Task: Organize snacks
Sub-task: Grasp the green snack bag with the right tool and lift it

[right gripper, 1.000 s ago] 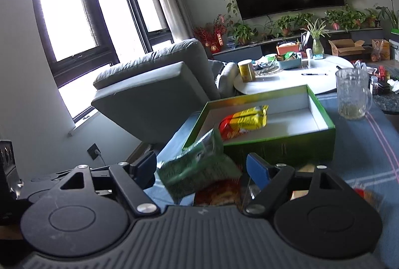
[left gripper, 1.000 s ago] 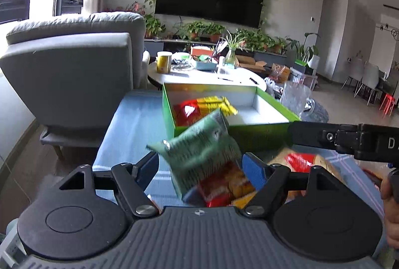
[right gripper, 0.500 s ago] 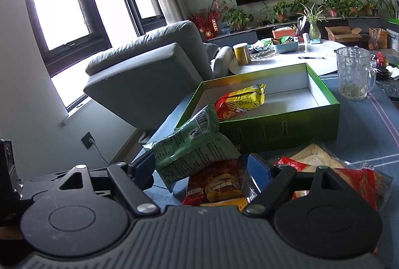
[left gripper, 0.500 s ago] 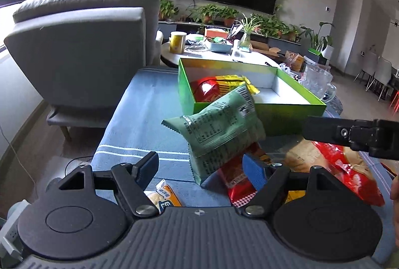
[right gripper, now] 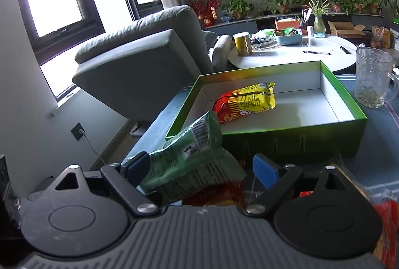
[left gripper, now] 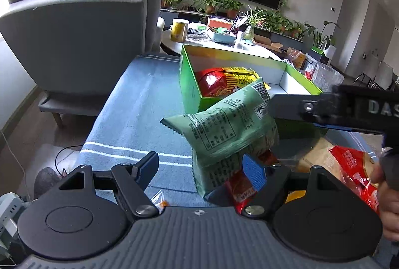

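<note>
**A:** Snacks done yet?

**B:** Nope. Left tongs (left gripper: 200, 166) apart, empty. Green bag (left gripper: 224, 129) sits on the counter (left gripper: 129, 114) pile, unpinched between the gaping right tongs (right gripper: 200, 166). Only one yellow pack (right gripper: 249, 102) is in the green box (right gripper: 349, 134).

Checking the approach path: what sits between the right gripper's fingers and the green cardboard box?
In the right wrist view, a pale green snack bag lies between the right gripper and the green cardboard box.
</note>
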Demonstrator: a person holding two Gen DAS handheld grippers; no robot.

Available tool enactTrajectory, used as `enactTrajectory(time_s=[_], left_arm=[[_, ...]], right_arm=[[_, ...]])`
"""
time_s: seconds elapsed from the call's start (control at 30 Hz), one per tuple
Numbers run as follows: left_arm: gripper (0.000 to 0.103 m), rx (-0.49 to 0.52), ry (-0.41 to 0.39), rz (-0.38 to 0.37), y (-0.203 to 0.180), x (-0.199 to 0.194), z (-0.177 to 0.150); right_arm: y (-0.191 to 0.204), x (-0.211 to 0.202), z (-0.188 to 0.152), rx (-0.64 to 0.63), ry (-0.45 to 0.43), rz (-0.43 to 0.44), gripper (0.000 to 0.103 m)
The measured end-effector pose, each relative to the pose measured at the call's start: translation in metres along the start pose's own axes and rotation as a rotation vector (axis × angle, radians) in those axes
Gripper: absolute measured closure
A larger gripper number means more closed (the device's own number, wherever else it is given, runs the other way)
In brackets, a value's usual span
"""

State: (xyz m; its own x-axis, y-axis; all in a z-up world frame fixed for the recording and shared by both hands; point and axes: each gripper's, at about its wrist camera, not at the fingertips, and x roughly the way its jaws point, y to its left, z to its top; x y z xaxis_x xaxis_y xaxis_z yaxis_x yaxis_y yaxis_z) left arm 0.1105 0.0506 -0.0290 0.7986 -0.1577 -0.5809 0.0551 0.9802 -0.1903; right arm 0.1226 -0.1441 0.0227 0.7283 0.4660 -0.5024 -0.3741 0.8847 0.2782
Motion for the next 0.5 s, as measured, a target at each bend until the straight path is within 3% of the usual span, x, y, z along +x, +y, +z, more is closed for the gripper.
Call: enactTrajectory(time_s=[0.33,0.5], left_arm=[[0.031,-0.006,0.030,-0.033,0.000,0.018,0.003],[0.034,-0.003,0.033,-0.074,-0.001,0.022,0.003]], right_arm=[[-0.002,0.040,0.006,0.021,0.083,0.004,0.024],[-0.005,0.051,0.008,0.058,0.119,0.060,0.024]])
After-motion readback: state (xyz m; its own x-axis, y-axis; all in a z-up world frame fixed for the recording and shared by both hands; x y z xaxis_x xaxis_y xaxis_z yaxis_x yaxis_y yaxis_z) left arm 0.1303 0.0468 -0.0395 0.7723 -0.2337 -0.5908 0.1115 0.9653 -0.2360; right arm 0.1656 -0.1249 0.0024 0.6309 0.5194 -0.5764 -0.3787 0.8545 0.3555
